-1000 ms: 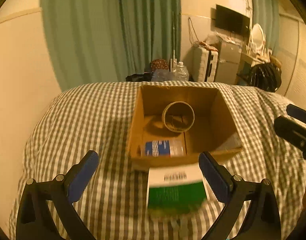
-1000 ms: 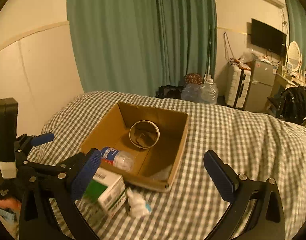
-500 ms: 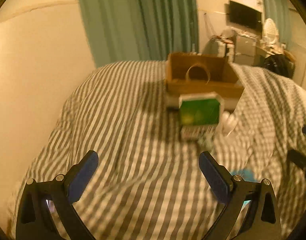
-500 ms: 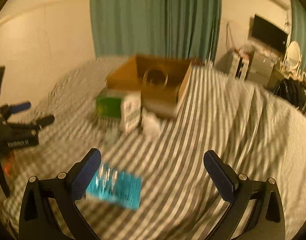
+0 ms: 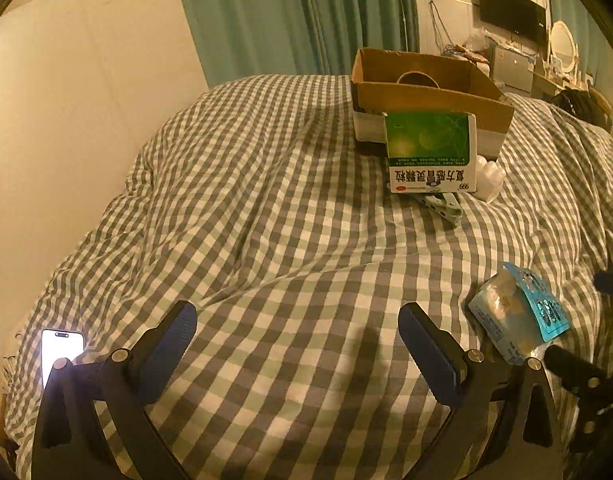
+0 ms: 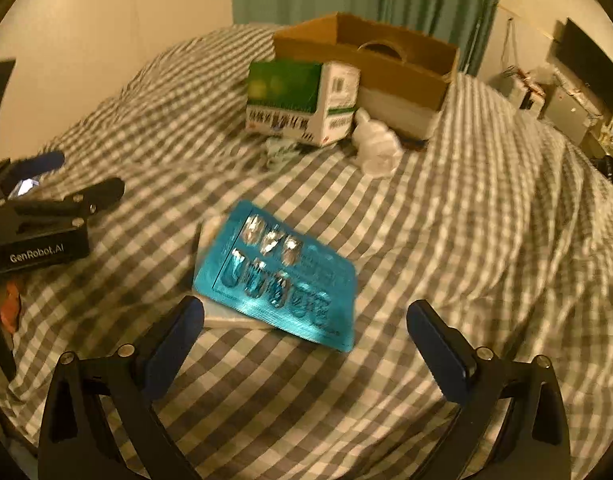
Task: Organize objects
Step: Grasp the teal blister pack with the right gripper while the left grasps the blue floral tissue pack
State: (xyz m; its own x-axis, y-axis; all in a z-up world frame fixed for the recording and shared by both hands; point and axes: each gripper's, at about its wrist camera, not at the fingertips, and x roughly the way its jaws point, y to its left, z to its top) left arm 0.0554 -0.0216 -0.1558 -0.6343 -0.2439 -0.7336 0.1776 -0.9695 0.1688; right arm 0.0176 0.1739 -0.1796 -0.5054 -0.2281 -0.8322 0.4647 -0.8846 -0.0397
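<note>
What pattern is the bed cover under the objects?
A grey-and-white gingham check on the bed cover; it shows sharpest in the left wrist view.

Both views are dim and tinted a warm amber, with heavy fisheye bending and black vignetting in the corners of each frame. In the left wrist view the picture is sharp; a lit phone screen at lower left glares white, and a bright patch lies on the checked bedcover at bottom centre. The right wrist view is smeared by motion blur, strongest on the green box at upper centre, while the teal blister pack at centre shows foil glints.
</note>
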